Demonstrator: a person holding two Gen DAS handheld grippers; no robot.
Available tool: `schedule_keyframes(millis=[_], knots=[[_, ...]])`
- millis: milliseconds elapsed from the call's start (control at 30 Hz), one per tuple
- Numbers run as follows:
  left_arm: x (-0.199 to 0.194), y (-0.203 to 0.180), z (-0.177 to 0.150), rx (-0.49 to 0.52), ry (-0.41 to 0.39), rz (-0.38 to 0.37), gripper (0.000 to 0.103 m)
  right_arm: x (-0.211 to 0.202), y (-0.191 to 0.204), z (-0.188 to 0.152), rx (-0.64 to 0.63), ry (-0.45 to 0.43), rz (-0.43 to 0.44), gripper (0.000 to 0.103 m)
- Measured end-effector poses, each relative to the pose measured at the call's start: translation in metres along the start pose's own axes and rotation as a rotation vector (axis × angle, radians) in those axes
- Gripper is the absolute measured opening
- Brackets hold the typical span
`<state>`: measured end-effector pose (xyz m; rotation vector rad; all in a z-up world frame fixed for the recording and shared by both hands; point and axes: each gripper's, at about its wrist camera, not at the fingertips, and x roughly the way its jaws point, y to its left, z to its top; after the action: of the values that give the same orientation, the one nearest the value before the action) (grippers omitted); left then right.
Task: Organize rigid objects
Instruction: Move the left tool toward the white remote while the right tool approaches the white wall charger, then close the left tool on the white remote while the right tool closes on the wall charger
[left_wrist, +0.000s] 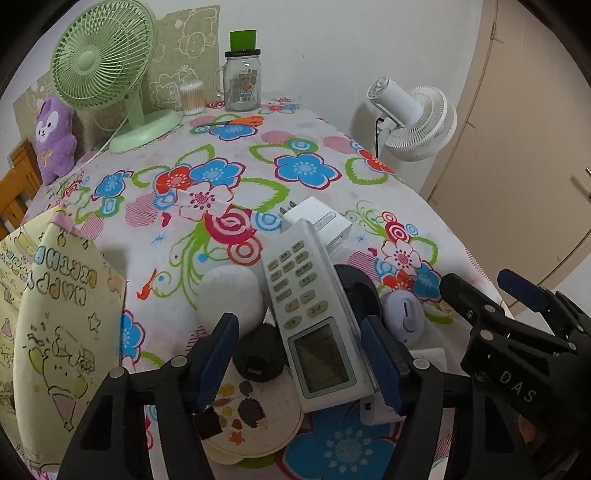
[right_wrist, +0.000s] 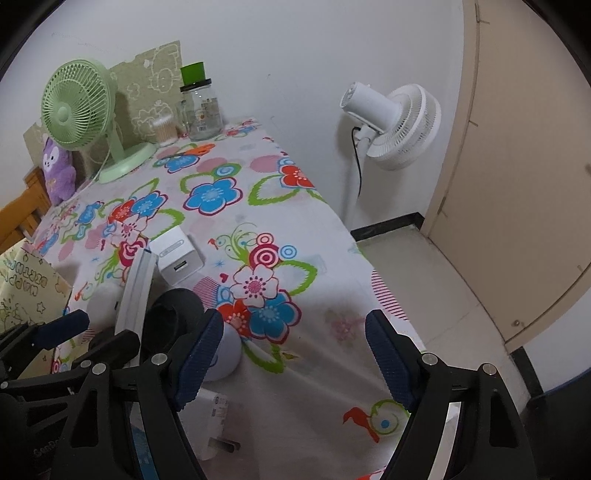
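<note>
1. Remote control, white with a grey screen and rows of buttons, serves as the landmark; it lies tilted on top of a heap of small things near the front of a table under a flowered cloth.
2. Left gripper straddles the remote's screen end. Its blue pads stand either side of the remote; the right pad sits just beside the remote's edge, and contact cannot be told. No firm pinch shows.
3. Right gripper hangs to the right of the remote with its jaws spread and nothing between them, only cloth below.
4. Under and around the remote: a white rounded object to its left, a black round object beside its screen end, a round paint palette beneath that, a black ring-shaped thing and a pale lilac gadget to its right, and a white charger cube touching its far end.
5. Left of the remote stands a cream cartoon-printed bag.
6. Far beyond the remote: a green desk fan, a purple plush toy, a glass jar and orange-handled scissors.
7. Open cloth lies between the remote and those far things.
8. Right of the remote the table edge drops to the floor, where a white standing fan and a beige door stand.
</note>
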<state>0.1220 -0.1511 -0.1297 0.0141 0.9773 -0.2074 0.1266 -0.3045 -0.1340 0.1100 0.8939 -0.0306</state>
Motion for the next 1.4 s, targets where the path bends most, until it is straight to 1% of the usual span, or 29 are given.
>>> schedule_keyframes(millis=[200,400,467,533,667,733,800,867,900,1000,1133,1233,1367,1400], knots=[[-0.009,0.003,-0.013,0.025,0.004,-0.006,0.072,-0.003,0.010,0.001,-0.003,-0.008,0.043,0.082],[-0.012,0.007,-0.021,0.014,0.012,-0.027,0.077,-0.009,0.033,0.003,-0.046,-0.020,0.090,0.082],[-0.012,0.008,-0.021,0.011,0.008,-0.020,0.080,-0.009,0.042,0.003,-0.060,-0.015,0.112,0.082],[-0.009,0.006,-0.020,0.021,0.005,-0.010,0.081,-0.009,0.049,0.003,-0.078,-0.010,0.115,0.082],[-0.002,-0.003,-0.018,0.057,0.001,0.010,0.079,-0.008,0.049,0.000,-0.080,0.007,0.101,0.082],[0.002,-0.007,-0.017,0.070,0.003,0.019,0.075,-0.007,0.047,-0.002,-0.071,0.020,0.102,0.082],[0.003,-0.011,-0.017,0.090,-0.018,0.032,0.069,-0.005,0.045,-0.005,-0.066,0.030,0.093,0.082],[0.003,-0.014,-0.018,0.100,-0.030,0.018,0.059,-0.004,0.045,-0.008,-0.063,0.037,0.085,0.082],[0.003,-0.015,-0.019,0.105,-0.030,0.005,0.049,-0.004,0.045,-0.010,-0.061,0.041,0.083,0.082],[0.000,-0.020,-0.020,0.122,-0.051,0.009,0.043,-0.004,0.042,-0.013,-0.035,0.047,0.090,0.082],[-0.007,-0.016,-0.022,0.110,-0.073,-0.014,0.033,-0.009,0.040,-0.017,0.001,0.038,0.102,0.082],[-0.013,-0.009,-0.024,0.089,-0.081,-0.035,0.028,-0.013,0.040,-0.019,0.024,0.033,0.110,0.082],[-0.019,0.001,-0.029,0.060,-0.082,-0.059,0.027,-0.018,0.043,-0.023,0.036,0.028,0.091,0.084],[-0.020,0.003,-0.031,0.057,-0.083,-0.062,0.027,-0.019,0.044,-0.024,0.040,0.033,0.090,0.087]])
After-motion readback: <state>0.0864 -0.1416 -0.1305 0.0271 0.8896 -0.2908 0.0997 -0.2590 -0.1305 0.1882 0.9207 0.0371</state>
